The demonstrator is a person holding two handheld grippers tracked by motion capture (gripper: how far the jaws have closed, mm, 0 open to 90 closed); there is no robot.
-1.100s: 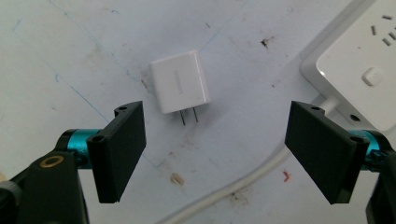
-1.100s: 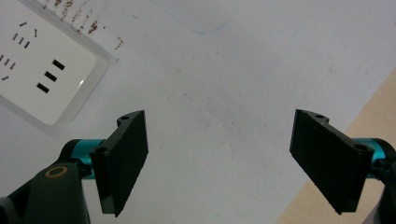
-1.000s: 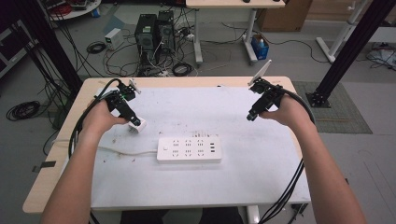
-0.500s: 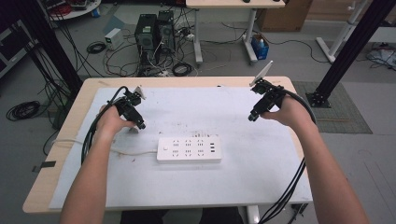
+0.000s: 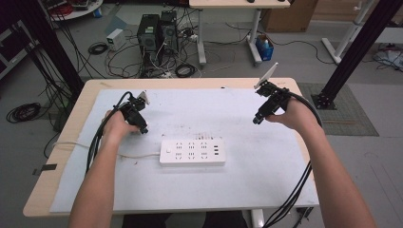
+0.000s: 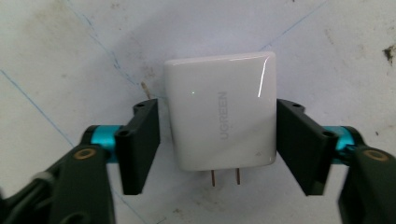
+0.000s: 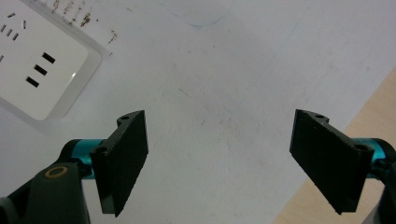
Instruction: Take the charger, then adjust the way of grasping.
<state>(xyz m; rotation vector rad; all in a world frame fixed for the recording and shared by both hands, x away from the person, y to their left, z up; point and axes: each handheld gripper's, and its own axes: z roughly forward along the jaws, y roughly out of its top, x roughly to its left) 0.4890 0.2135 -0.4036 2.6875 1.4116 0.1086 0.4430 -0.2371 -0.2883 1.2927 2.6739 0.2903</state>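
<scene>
A white charger [image 6: 219, 123] with two prongs lies flat on the white mat, prongs toward the camera in the left gripper view. My left gripper [image 6: 217, 140] has just been closing around it, and its pads now sit against the charger's two sides. In the high view the left gripper [image 5: 141, 127] is down on the mat, left of the white power strip [image 5: 192, 152]. My right gripper [image 5: 257, 121] hovers over the mat's right side. In the right gripper view, the right gripper [image 7: 219, 158] stands open and empty, with the power strip [image 7: 42, 65] at upper left.
The power strip's thin white cable [image 5: 138, 156] runs left across the mat [image 5: 204, 109] under my left forearm. The wooden table edge [image 7: 369, 116] lies close to the right gripper. Computers and cables sit on the floor beyond the table.
My left hand has come down onto the mat over the charger, and its jaws have closed from wide open to the charger's sides. The right hand has kept still.
</scene>
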